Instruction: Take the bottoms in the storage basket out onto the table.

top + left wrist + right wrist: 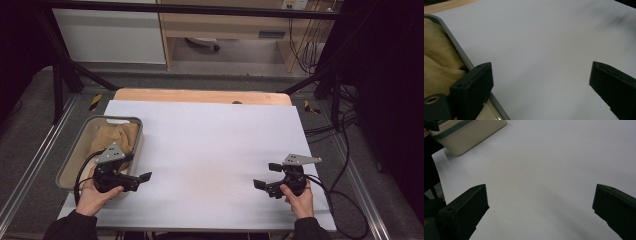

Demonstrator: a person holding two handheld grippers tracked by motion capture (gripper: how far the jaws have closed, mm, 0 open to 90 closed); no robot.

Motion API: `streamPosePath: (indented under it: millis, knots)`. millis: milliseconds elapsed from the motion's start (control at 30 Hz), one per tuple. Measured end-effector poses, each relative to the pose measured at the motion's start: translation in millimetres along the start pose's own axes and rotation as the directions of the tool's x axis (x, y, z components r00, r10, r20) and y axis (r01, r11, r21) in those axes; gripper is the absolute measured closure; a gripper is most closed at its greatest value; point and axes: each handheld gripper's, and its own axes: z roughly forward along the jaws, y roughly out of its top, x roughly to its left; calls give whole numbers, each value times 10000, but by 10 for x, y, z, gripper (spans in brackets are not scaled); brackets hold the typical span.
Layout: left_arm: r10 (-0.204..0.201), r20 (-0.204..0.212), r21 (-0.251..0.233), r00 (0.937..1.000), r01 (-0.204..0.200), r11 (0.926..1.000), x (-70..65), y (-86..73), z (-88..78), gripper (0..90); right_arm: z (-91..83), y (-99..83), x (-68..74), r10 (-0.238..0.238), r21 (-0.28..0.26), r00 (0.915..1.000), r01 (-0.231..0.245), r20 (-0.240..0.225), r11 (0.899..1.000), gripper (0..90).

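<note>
A beige bin (75,150) stands at the table's left edge with a crumpled tan cloth (115,137) inside. My left gripper (137,167) hovers at the bin's near right corner, open and pointing right, with nothing between its jaws. In the left gripper view the left gripper (541,82) has one jaw over the bin rim (456,47), beside the cloth (439,57). My right gripper (267,175) is at the near right of the white sheet (210,145), open and empty, pointing left. In the right gripper view the right gripper (541,205) faces the bin (469,132) across bare sheet.
The white sheet covers a wooden table (200,95) whose far edge shows. Metal frame rails (30,165) run along both sides. Cables (345,165) trail off the right side onto the floor. A cabinet and desk stand beyond the table.
</note>
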Motion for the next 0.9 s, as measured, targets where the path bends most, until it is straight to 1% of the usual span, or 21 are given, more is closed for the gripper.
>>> streamPosePath:
  millis: [267, 600, 667, 900]
  knots:
    - [-78, -109, 34, 9999, 79, 10000, 46, -4, -30, 51, 0, -3, -4, 24, 45, 10000, -24, 0, 10000, 7]
    - [-144, -342, 80, 9993, 147, 9999, 97, -10, -63, 51, 0, -2, -5, 6, 5, 10000, -6, -30, 10000, 7]
    - [-78, -406, 145, 9991, 84, 9999, 101, -9, -66, 51, 2, -2, -7, -18, 29, 10000, 18, -32, 10000, 6]
    - [-133, -611, 167, 9980, 144, 9998, 137, -12, -93, 51, 8, -3, -8, 2, 92, 10000, -2, -47, 10000, 6]
